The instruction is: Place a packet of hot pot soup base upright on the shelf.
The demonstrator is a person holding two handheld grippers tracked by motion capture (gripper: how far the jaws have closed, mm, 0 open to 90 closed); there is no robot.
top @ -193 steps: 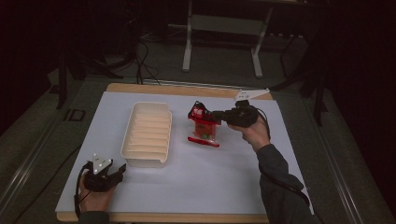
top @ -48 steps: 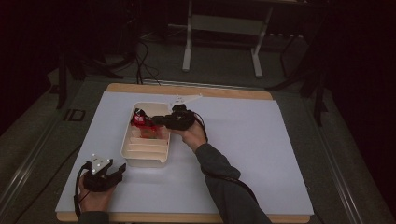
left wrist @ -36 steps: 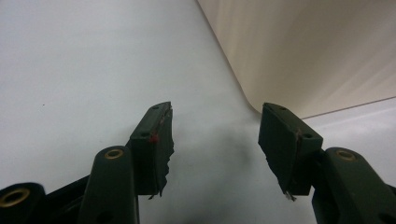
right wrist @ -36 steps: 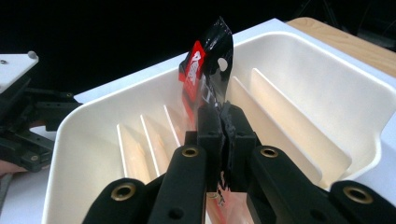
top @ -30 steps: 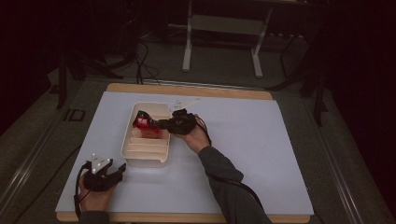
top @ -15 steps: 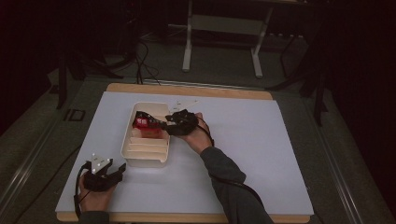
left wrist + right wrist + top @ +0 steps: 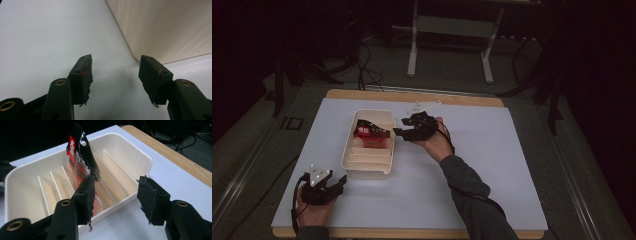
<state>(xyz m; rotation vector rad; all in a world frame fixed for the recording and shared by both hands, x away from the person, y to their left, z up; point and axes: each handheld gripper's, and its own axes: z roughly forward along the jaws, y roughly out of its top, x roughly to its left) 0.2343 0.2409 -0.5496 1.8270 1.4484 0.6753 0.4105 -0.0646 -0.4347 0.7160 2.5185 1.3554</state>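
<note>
A red and black snack packet (image 7: 371, 132) leans in a far slot of the white divided tray (image 7: 362, 172). My right gripper (image 7: 399, 132) hovers just right of the tray's far end, open, with nothing between its jaws. In the right gripper view the packet (image 7: 80, 157) stands tilted between dividers inside the tray (image 7: 140, 155), just beyond the left jaw of my right gripper (image 7: 115, 195). My left gripper (image 7: 339, 182) rests open on the mat near the tray's front left corner. In its own view the left gripper (image 7: 115, 75) is empty, with the tray's wall (image 7: 162, 27) close ahead.
A white mat (image 7: 492, 165) covers the wooden table (image 7: 412, 95). The tray's other slots hold nothing. Behind the table stand a metal frame's legs (image 7: 413, 50) and cables on a dark floor.
My right gripper carried the packet from the mat's right side into the tray, opened, let it go and drew back slightly right. The left gripper has stayed put.
</note>
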